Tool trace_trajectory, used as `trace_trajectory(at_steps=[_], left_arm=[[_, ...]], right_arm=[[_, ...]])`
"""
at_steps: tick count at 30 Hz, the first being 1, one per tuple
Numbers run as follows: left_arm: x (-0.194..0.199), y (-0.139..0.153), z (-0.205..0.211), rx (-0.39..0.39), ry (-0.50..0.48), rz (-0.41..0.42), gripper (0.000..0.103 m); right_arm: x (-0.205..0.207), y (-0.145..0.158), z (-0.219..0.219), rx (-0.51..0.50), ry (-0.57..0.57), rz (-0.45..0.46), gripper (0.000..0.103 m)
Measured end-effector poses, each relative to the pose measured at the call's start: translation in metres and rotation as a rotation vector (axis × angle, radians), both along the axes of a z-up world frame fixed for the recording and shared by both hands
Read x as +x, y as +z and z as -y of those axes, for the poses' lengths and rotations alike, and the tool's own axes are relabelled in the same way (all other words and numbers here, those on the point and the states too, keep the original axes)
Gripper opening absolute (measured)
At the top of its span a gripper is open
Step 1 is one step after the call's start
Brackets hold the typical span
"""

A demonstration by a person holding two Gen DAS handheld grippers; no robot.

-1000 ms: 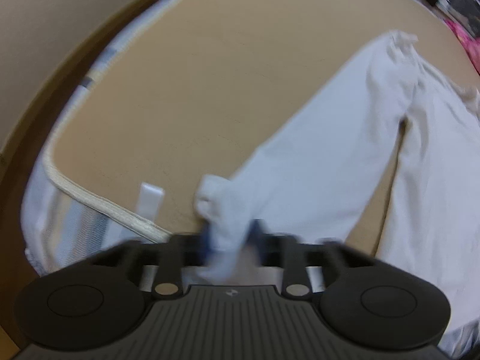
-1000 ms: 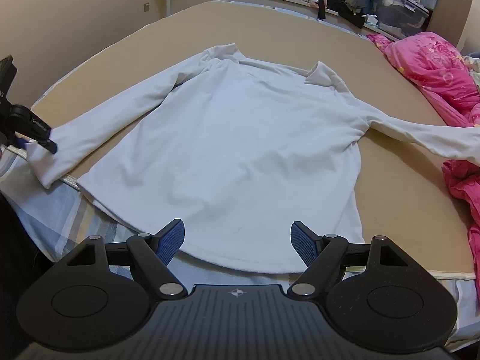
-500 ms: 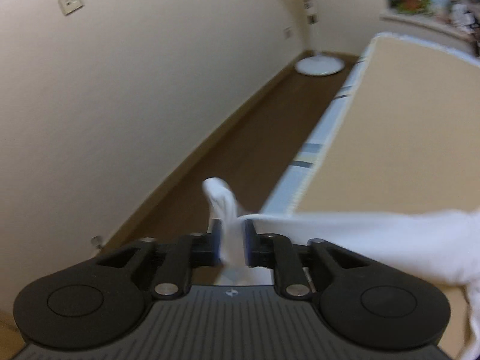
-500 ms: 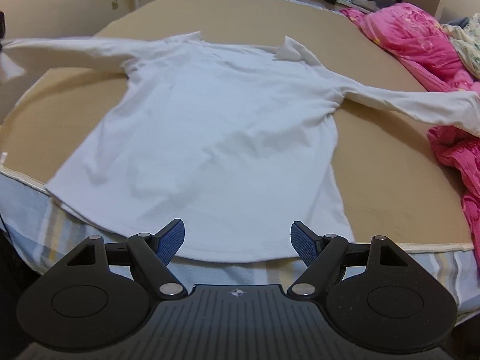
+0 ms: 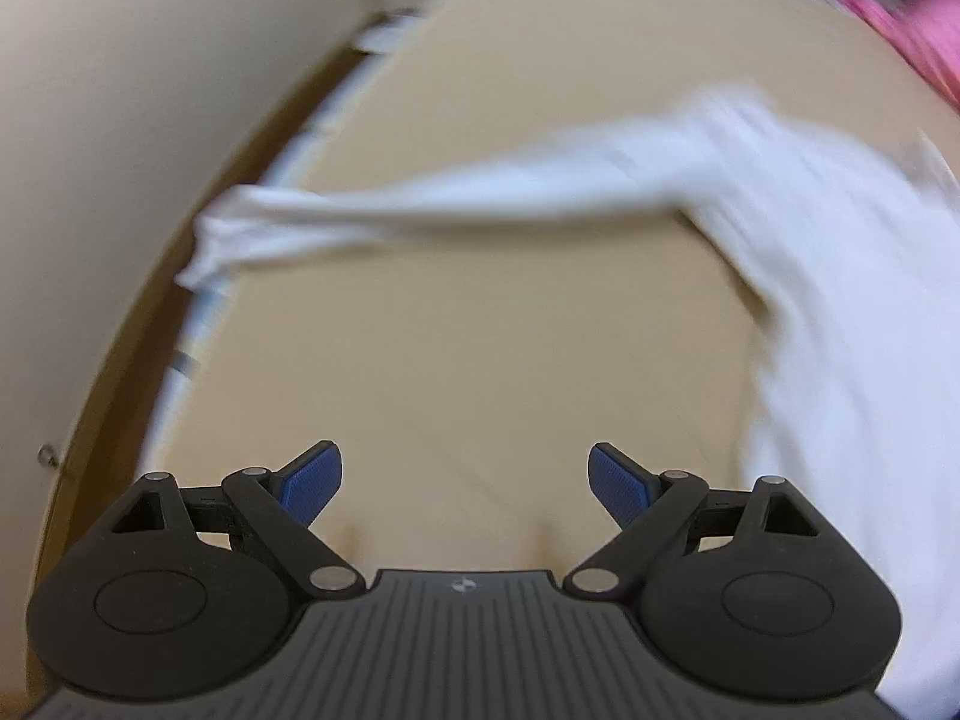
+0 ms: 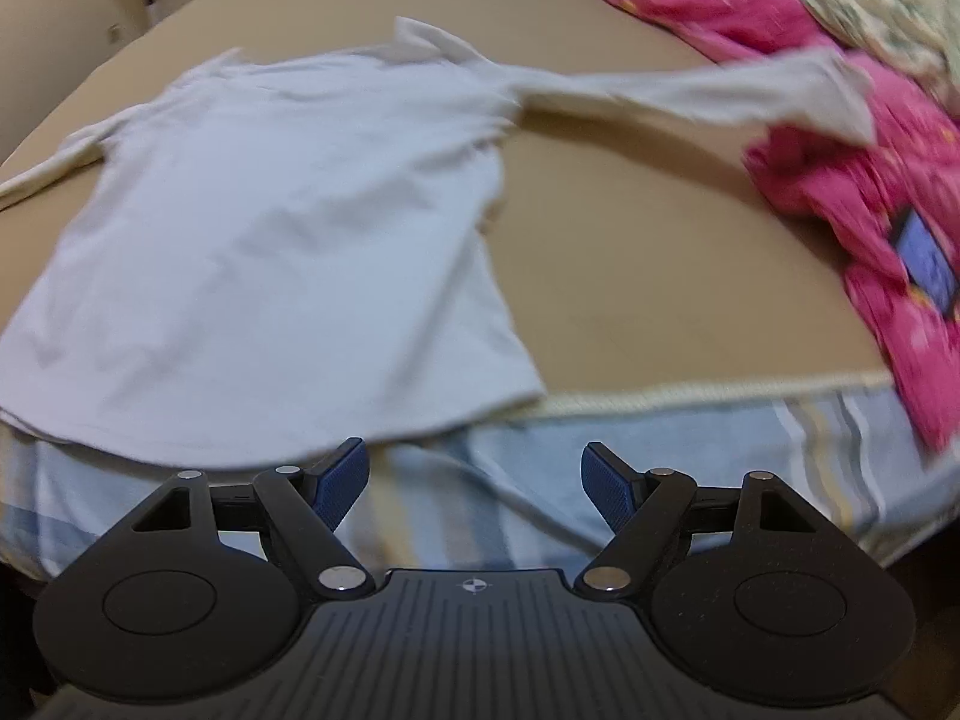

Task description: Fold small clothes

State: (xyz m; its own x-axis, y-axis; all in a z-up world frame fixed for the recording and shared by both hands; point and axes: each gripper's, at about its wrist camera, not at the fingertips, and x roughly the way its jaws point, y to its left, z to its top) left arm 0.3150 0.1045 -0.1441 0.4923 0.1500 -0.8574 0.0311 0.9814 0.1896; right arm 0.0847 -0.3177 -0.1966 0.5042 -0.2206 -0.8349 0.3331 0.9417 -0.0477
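A: Checking left gripper [image 5: 465, 483] first. Jaws?

B: Opening right now, standing wide apart, nothing between them. Hovering over bare tan mat [image 5: 480, 330] of the bed, pointing steeply down. Blue pads [image 5: 312, 483] clearly showing, touching no cloth

A: Shirt location?

B: White long-sleeved shirt [image 6: 270, 228] lying flat and spread out on the tan mat [image 6: 648, 276], front up, collar [image 6: 432, 42] at the far side. Hem hanging slightly over near edge of the mat onto striped bedsheet [image 6: 690, 456]. In left wrist view, shirt body [image 5: 840, 300] sitting at right, one sleeve [image 5: 450, 204] stretching out to the left, cuff [image 5: 210, 246] reaching the bed's edge and draping over it. Heavily motion-blurred there, so cannot tell whether the cuff is resting or still in air

A: Right gripper [image 6: 474, 486]?

B: Jaws apart, holding nothing. Hanging just past the near bed edge, over the striped sheet, close to the shirt's hem but not touching it

A: Other sleeve?

B: Sleeve [image 6: 690, 90] extending to the right, its end lying up on the pink quilt [image 6: 840, 180] bunched at the bed's right side. Dark phone-like object [image 6: 924, 258] resting on the quilt, blurred, so not sure what it is

A: Anything else?

B: Cream wall [image 5: 120, 150] and brown floor strip [image 5: 120, 372] showing left of the bed
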Motion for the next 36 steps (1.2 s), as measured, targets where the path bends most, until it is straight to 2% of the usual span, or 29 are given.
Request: trace_trajectory(at_steps=[6, 13, 16, 21, 24, 27, 31, 36], left_arm=[[-0.09, -0.032, 0.074, 0.06, -0.198, -0.035, 0.093], [-0.138, -0.057, 0.124, 0.113, -0.28, -0.08, 0.093], [-0.141, -0.059, 0.135, 0.134, -0.297, -0.092, 0.093], [-0.14, -0.056, 0.158, 0.118, -0.348, -0.098, 0.093], [-0.14, -0.059, 0.174, 0.116, -0.396, -0.108, 0.093], [-0.135, -0.068, 0.186, 0.147, -0.428, -0.121, 0.093], [-0.123, -0.076, 0.195, 0.149, -0.401, -0.132, 0.093], [-0.102, -0.064, 0.188, 0.122, -0.333, -0.104, 0.093]], right_arm=[[0.009, -0.033, 0.004, -0.044, 0.022, -0.008, 0.079], [0.025, -0.057, -0.016, -0.051, 0.12, 0.024, 0.079], [0.032, -0.052, -0.017, -0.051, 0.139, 0.081, 0.079], [0.042, -0.038, 0.014, 0.106, 0.036, 0.19, 0.079], [0.051, -0.034, 0.036, 0.166, -0.008, 0.227, 0.079], [0.054, -0.034, 0.054, 0.211, -0.063, 0.266, 0.079], [0.061, -0.032, 0.073, 0.225, -0.112, 0.303, 0.079], [0.063, -0.035, 0.092, 0.237, -0.142, 0.312, 0.079]])
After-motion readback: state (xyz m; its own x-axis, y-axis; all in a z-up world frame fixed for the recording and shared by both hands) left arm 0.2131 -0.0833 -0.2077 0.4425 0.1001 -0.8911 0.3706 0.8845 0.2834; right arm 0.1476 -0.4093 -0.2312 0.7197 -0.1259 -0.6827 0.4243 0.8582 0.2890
